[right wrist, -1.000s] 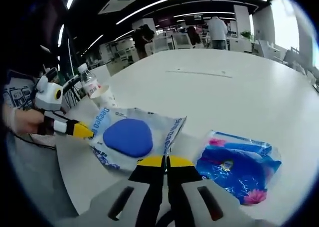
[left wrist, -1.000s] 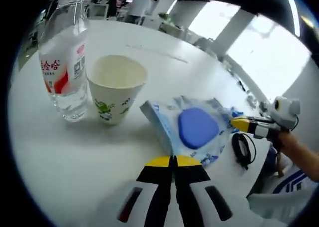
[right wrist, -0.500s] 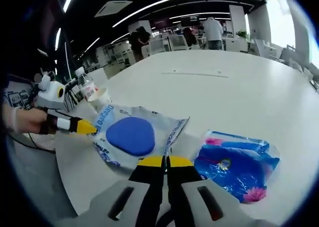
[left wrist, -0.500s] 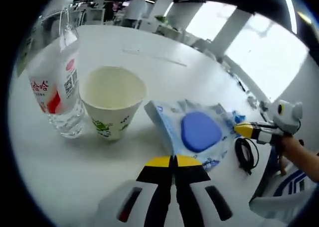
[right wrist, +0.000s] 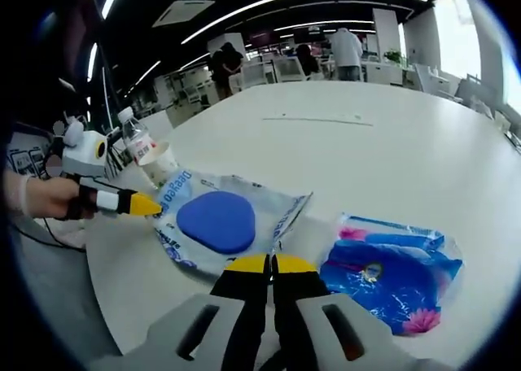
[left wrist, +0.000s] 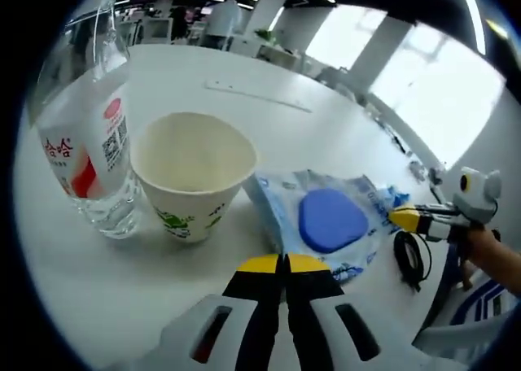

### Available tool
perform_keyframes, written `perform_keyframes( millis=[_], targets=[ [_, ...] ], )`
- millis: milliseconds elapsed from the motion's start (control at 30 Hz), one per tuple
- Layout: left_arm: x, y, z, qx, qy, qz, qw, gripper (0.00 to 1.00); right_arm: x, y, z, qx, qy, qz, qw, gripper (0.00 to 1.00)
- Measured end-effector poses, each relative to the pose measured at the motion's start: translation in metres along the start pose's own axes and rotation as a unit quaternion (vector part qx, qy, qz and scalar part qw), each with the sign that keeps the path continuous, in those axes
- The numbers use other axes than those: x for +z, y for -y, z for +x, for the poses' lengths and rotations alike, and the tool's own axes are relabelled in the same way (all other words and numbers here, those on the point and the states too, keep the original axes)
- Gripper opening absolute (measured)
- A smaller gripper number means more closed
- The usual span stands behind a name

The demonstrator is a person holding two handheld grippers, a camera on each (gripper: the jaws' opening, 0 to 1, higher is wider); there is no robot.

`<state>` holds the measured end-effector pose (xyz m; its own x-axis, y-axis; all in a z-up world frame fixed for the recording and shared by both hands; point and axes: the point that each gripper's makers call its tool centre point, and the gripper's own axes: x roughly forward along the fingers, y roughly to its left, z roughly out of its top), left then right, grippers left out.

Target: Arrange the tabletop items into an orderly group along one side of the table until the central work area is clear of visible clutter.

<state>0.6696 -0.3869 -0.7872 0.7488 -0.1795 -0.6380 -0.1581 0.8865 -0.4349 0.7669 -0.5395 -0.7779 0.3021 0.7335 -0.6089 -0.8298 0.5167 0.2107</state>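
Both grippers clenched, empty; left gripper (left wrist: pixel 284 263) nearer wipes pack (left wrist: pixel 321 220), just ahead-right, near table (left wrist: pixel 122 281) edge.

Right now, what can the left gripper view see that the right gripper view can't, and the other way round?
The left gripper view alone shows a black cable near the table edge. The right gripper view alone shows the dark blue packet with pink flowers and people standing far off. Both show the water bottle, paper cup, the pale packet with a blue pad, and shut tongs.
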Motion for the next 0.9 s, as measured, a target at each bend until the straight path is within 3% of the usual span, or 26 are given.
perform_keyframes(
  millis=[667, 900],
  targets=[
    [0.002, -0.009, 0.012, 0.009, 0.015, -0.029, 0.9994, 0.0, -0.012, 0.005, 0.009, -0.006, -0.012, 0.015, 0.9998, 0.0],
    [0.002, -0.011, 0.014, 0.009, 0.018, -0.034, 0.9992, 0.0, -0.014, 0.007, 0.01, -0.01, -0.018, 0.0, 0.9998, 0.0]
  ],
)
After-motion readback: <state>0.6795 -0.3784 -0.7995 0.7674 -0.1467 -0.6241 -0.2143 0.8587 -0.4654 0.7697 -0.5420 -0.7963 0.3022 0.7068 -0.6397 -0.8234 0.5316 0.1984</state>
